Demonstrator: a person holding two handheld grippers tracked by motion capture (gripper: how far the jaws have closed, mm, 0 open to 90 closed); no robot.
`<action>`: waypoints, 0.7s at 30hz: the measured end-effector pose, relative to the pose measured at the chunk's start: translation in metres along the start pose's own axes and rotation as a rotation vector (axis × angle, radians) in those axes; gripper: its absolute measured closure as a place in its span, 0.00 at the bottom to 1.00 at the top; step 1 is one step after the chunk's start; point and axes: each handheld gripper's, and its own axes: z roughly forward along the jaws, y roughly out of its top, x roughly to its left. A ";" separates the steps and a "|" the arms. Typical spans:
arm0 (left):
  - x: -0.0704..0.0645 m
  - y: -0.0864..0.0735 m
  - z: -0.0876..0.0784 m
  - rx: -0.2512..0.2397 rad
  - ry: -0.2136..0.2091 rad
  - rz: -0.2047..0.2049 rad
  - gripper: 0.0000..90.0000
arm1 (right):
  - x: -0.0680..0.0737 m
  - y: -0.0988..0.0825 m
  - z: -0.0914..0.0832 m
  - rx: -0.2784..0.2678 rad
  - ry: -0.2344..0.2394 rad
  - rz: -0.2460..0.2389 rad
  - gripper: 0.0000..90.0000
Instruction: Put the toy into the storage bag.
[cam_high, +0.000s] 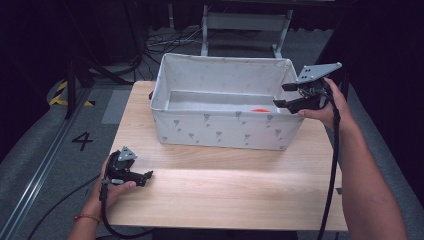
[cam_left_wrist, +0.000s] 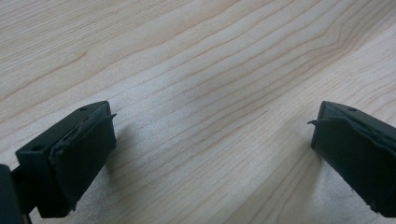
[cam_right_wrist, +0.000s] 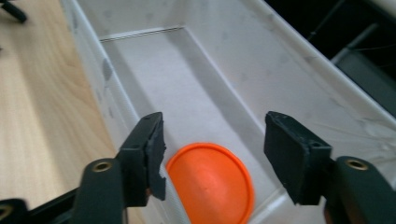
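Two grippers are apart: the right gripper (cam_high: 286, 95) hangs with empty jaws over the white bin (cam_high: 220, 131), where the orange disc (cam_right_wrist: 210, 182) lies flat on the bottom, seemingly just dropped; the left gripper (cam_high: 148, 176) rests idle on the table (cam_high: 225, 195)

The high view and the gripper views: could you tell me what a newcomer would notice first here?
Probably the orange disc, lying flat on the floor of the white fabric bin near its right end. The right gripper hangs above it, jaws open and empty. The left gripper rests open on the wooden table.
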 end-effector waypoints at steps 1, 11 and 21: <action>0.000 0.000 0.000 0.000 0.000 0.001 0.00 | 0.001 -0.001 -0.002 -0.002 -0.007 0.011 0.41; 0.000 0.000 0.000 0.000 0.001 0.002 0.00 | 0.015 -0.014 -0.022 0.012 -0.107 0.070 0.25; -0.001 0.000 0.000 0.000 0.008 -0.007 0.00 | 0.039 -0.033 -0.038 0.011 -0.197 0.058 0.22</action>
